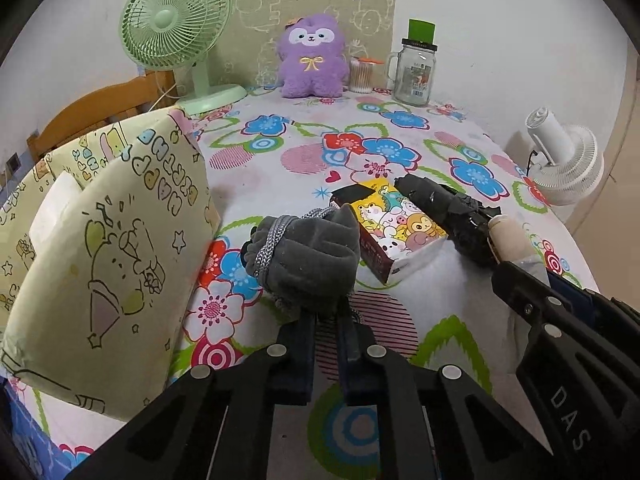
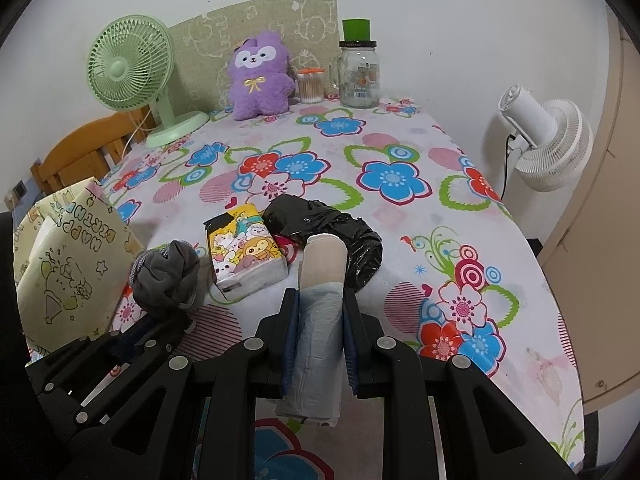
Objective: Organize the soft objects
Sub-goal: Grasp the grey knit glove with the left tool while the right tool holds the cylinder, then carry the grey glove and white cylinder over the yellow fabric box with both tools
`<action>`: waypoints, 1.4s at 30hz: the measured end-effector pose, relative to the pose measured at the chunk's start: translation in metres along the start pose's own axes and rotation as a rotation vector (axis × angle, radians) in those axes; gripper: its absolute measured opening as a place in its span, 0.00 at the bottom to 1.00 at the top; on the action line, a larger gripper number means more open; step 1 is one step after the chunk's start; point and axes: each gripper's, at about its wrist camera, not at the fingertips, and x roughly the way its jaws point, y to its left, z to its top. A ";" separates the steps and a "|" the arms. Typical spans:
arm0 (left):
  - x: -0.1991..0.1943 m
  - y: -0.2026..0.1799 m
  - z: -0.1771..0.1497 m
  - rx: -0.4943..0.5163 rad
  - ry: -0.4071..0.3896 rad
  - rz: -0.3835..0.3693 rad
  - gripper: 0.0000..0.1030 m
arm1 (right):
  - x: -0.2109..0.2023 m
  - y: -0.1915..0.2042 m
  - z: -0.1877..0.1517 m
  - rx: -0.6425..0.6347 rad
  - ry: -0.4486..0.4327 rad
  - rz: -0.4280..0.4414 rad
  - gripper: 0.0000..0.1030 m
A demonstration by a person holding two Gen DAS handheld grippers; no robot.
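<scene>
My left gripper (image 1: 326, 316) is shut on a grey drawstring pouch (image 1: 304, 256), held just above the flowered tablecloth; it also shows in the right wrist view (image 2: 168, 276). My right gripper (image 2: 320, 304) is shut on a roll of pale plastic bags (image 2: 322, 280) with a beige core; the roll shows in the left wrist view (image 1: 510, 238). A cartoon tissue pack (image 2: 246, 254) and a black bag roll (image 2: 324, 220) lie between them. A yellow birthday gift bag (image 1: 116, 240) stands at the left, open at the top.
A purple plush (image 1: 312, 58), a green fan (image 1: 180, 36), a cotton swab jar (image 1: 362, 76) and a glass mug jar (image 1: 416, 70) stand along the back wall. A white fan (image 1: 564, 160) sits off the table's right edge. A wooden chair (image 1: 100, 108) is behind the gift bag.
</scene>
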 end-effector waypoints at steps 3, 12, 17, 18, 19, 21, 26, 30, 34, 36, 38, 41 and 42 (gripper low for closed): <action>-0.003 -0.001 0.000 0.005 -0.007 -0.001 0.06 | -0.002 -0.001 0.000 0.002 -0.003 0.001 0.23; -0.022 -0.004 -0.001 0.029 -0.047 0.000 0.04 | -0.018 0.000 -0.002 0.011 -0.026 -0.002 0.23; -0.036 -0.004 0.001 0.042 -0.071 0.001 0.04 | -0.032 0.003 -0.001 0.013 -0.046 -0.004 0.23; -0.038 -0.005 0.001 0.044 -0.074 0.001 0.04 | -0.035 0.003 -0.001 0.013 -0.051 -0.005 0.23; -0.042 -0.005 0.001 0.046 -0.080 0.002 0.04 | -0.037 0.003 0.000 0.014 -0.054 -0.005 0.23; -0.047 -0.005 0.002 0.051 -0.088 0.000 0.04 | -0.043 0.003 0.000 0.016 -0.061 -0.004 0.23; -0.064 -0.005 0.005 0.058 -0.110 -0.009 0.04 | -0.059 0.006 0.003 0.018 -0.084 -0.003 0.23; -0.078 -0.005 0.007 0.057 -0.133 -0.014 0.04 | -0.074 0.008 0.005 0.013 -0.108 -0.004 0.23; -0.090 -0.004 0.008 0.065 -0.140 -0.033 0.04 | -0.088 0.009 0.005 0.015 -0.130 -0.006 0.23; -0.096 -0.005 0.008 0.075 -0.149 -0.034 0.04 | -0.094 0.009 0.005 0.017 -0.138 -0.008 0.23; -0.102 -0.005 0.008 0.081 -0.158 -0.034 0.04 | -0.099 0.009 0.005 0.019 -0.144 -0.007 0.23; -0.110 -0.005 0.008 0.082 -0.170 -0.038 0.04 | -0.108 0.009 0.005 0.020 -0.156 -0.009 0.23; -0.113 -0.005 0.008 0.081 -0.175 -0.040 0.04 | -0.110 0.010 0.006 0.020 -0.160 -0.009 0.23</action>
